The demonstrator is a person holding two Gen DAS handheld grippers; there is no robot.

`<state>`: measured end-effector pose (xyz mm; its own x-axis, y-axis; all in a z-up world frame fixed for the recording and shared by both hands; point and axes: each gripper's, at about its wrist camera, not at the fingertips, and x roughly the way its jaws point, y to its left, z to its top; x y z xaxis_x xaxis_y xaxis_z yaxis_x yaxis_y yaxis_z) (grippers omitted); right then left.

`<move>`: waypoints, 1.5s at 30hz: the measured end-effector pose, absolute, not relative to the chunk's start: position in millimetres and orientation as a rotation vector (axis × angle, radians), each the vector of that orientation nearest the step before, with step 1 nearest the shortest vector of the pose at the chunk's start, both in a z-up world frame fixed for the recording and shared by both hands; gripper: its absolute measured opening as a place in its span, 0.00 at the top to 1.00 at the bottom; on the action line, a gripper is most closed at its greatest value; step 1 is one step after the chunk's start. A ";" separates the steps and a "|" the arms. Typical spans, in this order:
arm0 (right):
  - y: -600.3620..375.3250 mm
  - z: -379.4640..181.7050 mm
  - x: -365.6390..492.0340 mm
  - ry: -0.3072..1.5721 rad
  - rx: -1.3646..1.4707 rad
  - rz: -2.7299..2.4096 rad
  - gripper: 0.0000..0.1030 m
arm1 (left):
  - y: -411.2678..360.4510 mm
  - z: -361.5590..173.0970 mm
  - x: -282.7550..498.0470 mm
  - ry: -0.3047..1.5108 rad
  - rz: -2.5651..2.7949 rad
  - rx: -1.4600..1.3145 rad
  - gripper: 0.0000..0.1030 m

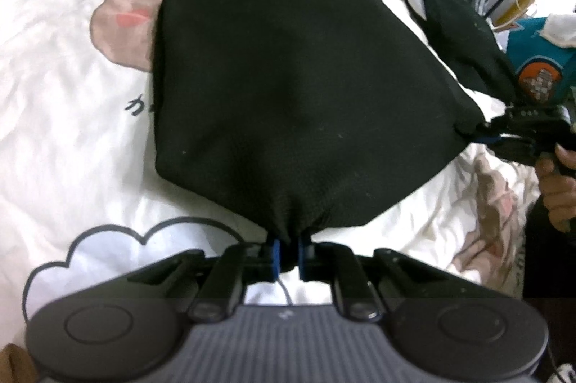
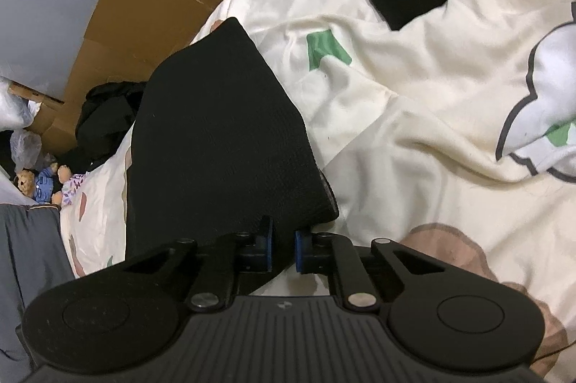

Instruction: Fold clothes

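Left wrist view: black knit garment (image 1: 291, 94), already folded into a compact panel, fills the centre of the frame and lies over a white printed quilt (image 1: 61, 116) with cartoon cloud and animal motifs.

Left gripper (image 1: 287, 257) at bottom centre: blue-padded fingers drawn close together, pinching the near corner of the fabric, which bunches into the gap. Right gripper (image 1: 493, 134) at the right edge, held by a bare hand (image 1: 556, 192), pinches the opposite corner; jaws look nearly closed on cloth.

Right wrist view confirms it: right gripper (image 2: 283, 249) at lower centre, pads narrowly apart with the black garment (image 2: 219, 138) between them, the fabric running up and left toward the brown cardboard box (image 2: 144, 12).

Judgement: two corners held along one edge keep that edge taut, so the panel can be lifted and laid over evenly without the layers slipping. The fabric spreads wide from each pinch, so tension seems moderate.

Second dark cloth heap (image 1: 464, 37) upper right, apart from the work.
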<state>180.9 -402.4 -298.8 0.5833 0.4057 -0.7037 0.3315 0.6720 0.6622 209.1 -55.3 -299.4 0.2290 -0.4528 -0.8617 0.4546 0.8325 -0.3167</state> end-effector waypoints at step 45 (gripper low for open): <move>-474.3 -274.6 228.7 0.878 0.805 -0.045 0.93 | -64.8 -229.3 241.4 1.203 -0.717 0.089 0.74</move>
